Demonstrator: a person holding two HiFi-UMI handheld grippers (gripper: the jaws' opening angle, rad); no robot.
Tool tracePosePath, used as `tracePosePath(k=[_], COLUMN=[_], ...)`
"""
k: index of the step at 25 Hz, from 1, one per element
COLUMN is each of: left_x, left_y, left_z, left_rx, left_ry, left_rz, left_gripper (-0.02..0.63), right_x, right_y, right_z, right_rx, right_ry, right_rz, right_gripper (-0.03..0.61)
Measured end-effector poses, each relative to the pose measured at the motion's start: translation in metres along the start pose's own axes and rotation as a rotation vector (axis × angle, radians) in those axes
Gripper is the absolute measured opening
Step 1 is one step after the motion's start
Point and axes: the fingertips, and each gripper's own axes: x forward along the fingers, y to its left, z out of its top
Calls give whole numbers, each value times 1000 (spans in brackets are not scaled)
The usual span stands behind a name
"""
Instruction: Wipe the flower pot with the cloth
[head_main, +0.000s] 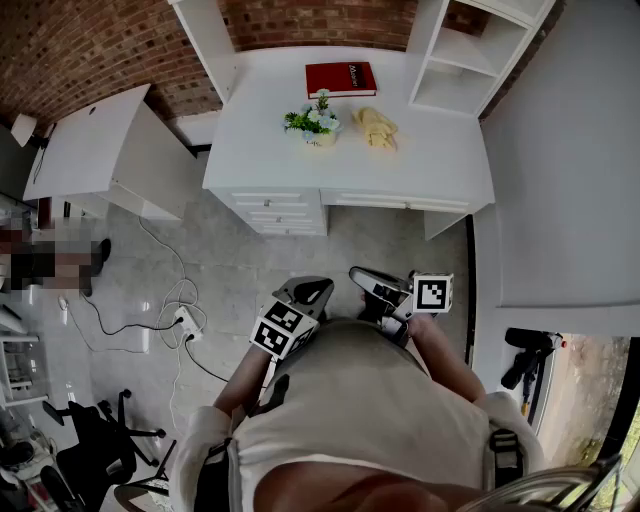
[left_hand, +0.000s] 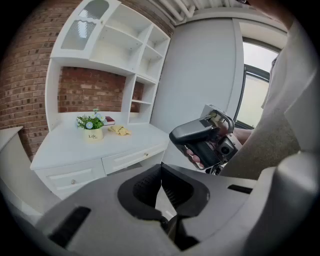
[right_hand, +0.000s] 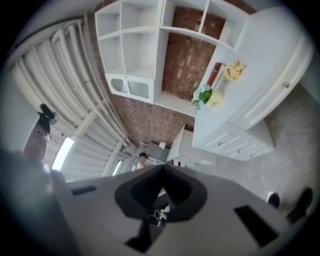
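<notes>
A small cream flower pot (head_main: 319, 128) with green leaves and pale flowers stands on the white desk (head_main: 420, 160). A crumpled yellow cloth (head_main: 378, 127) lies just to its right. Both also show far off in the left gripper view, pot (left_hand: 92, 133) and cloth (left_hand: 119, 130), and in the right gripper view, pot (right_hand: 214, 101) and cloth (right_hand: 232, 71). My left gripper (head_main: 318, 291) and right gripper (head_main: 362, 279) are held close to my body, well short of the desk. Both are shut with nothing between the jaws.
A red book (head_main: 341, 78) lies at the back of the desk under white shelves (head_main: 470, 50). Drawers (head_main: 280, 210) front the desk. A second white table (head_main: 90, 150) stands left. Cables and a power strip (head_main: 185, 320) lie on the floor, a black chair (head_main: 100, 450) lower left.
</notes>
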Motion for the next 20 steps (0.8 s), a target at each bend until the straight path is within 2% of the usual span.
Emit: tracePosePath(k=[3, 5, 10, 15, 18, 20], left_x=[18, 30, 57, 73, 76, 73], left_y=[-14, -21, -38, -48, -44, -45], left_z=[9, 15, 24, 34, 44, 55], left_rx=[9, 9, 7, 5, -67, -139], left_ry=[-4, -3, 17, 18, -32, -90], left_rz=[-6, -10, -9, 20, 38, 16], left_gripper=[21, 21, 21, 21, 21, 21], right_x=[-19, -34, -70, -85, -86, -85], right_y=[7, 6, -10, -16, -12, -10], right_z=[12, 19, 36, 43, 40, 37], right_rx=[-18, 4, 38, 61, 46, 27], right_ry=[-13, -36, -84, -45, 34, 88], right_rz=[54, 75, 66, 102, 138, 134], right_gripper=[11, 11, 11, 11, 11, 11])
